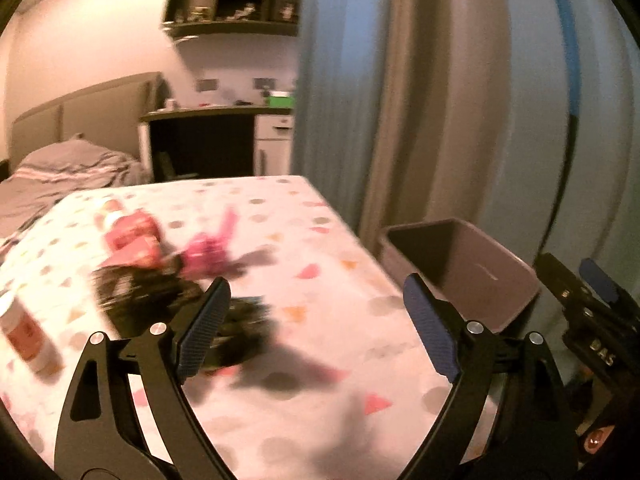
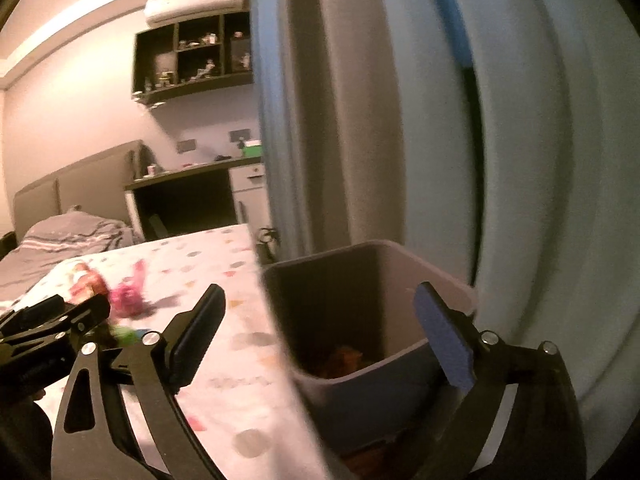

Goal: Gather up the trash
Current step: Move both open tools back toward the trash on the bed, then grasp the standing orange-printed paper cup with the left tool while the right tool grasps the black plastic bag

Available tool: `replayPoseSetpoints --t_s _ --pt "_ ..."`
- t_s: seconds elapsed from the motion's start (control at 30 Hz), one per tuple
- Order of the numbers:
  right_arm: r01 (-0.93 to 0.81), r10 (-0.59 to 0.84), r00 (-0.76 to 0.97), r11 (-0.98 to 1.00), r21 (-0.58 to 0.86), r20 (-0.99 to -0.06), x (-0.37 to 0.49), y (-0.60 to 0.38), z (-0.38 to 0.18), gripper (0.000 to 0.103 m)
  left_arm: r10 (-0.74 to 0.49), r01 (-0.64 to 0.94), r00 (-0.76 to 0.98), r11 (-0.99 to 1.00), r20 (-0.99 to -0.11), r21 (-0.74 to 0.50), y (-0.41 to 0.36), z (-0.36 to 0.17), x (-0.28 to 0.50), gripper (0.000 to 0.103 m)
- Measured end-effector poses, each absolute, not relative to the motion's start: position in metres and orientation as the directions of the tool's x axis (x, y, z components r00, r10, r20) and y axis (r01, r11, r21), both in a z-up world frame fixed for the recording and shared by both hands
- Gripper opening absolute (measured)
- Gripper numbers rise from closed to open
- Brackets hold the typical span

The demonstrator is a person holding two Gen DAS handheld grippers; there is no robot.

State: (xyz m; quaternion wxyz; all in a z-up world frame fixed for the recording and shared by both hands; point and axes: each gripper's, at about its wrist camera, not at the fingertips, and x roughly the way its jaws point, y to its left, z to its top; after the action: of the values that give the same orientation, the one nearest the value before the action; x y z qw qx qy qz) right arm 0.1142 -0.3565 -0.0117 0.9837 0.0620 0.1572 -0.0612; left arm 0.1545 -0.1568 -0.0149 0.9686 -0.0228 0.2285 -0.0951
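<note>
On the patterned tablecloth (image 1: 320, 232) lie a red packet (image 1: 132, 240), a pink wrapper (image 1: 208, 252) and a crumpled black wrapper (image 1: 140, 296), all blurred. My left gripper (image 1: 316, 284) hangs open over the table, empty, just right of the black wrapper. A grey bin (image 1: 460, 268) stands off the table's right edge. My right gripper (image 2: 320, 292) is open and empty above the bin's (image 2: 400, 280) near rim. Something orange-brown (image 2: 344, 360) lies at the bin's bottom. The pink wrapper (image 2: 128, 292) and red packet (image 2: 86, 280) show far left, behind my left gripper (image 2: 80, 304).
A paper cup (image 1: 28, 336) lies at the table's left edge. A curtain (image 1: 420, 100) hangs behind the bin. A bed (image 1: 60, 168), a desk (image 1: 208, 140) and a wall shelf (image 1: 232, 0) stand farther back. My right gripper (image 1: 576, 276) shows beside the bin.
</note>
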Motion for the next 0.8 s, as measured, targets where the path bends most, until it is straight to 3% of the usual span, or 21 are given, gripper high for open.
replayPoseSetpoints --t_s 0.43,0.8 --pt "-0.074 0.097 0.951 0.993 0.089 -0.292 0.096 -0.258 -0.002 0.095 0.119 -0.164 0.893 0.984 -0.434 -0.069 -0.026 -0.014 0.112 0.087" --pt "-0.199 0.199 0.932 0.980 0.031 -0.302 0.097 -0.187 -0.005 0.095 0.224 -0.288 0.871 0.954 -0.436 -0.085 0.031 -0.016 0.094 0.087"
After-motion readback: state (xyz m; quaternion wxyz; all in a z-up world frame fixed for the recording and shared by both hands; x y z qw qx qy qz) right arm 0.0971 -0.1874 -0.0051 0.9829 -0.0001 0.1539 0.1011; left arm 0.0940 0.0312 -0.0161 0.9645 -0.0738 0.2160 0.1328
